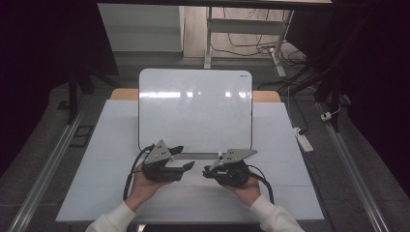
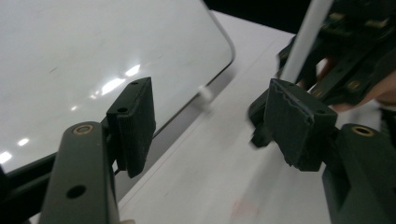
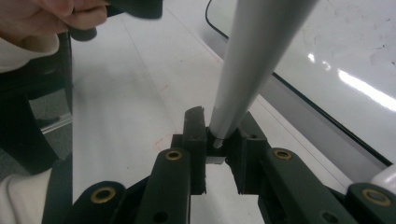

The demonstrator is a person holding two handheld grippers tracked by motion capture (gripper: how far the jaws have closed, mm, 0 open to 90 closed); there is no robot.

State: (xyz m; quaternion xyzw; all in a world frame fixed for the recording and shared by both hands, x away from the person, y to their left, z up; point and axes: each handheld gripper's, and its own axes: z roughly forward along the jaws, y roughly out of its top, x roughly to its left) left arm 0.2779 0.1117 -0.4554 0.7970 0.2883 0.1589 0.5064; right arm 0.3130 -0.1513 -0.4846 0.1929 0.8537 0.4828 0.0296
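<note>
Marker (image 3: pixel 254 60), white barrel, clamped at its end in right tool (image 3: pixel 217 140); runs to top centre of right gripper view. Left tool (image 2: pixel 212 126) w/ jaws apart, nothing btwn them, lower left-centre of high view. Whiteboard (image 1: pixel 196 104) centre frame on tabletop (image 1: pixel 285 145).

— What's my right tool (image 3: pixel 212 140) clamping?

— A pen (image 3: pixel 254 56) with a smooth grey barrel of satin finish, plastic by the look.

— And the whiteboard (image 1: pixel 193 106)?

— Glossy white, mirroring the lights, faint smudges on it.

— My worktop (image 1: pixel 106 159)?

— Matt white, smooth. My left tool (image 2: pixel 210 121) has matt black pads (image 2: pixel 135 123), finely textured, with brass-coloured rivets on its arms.
</note>
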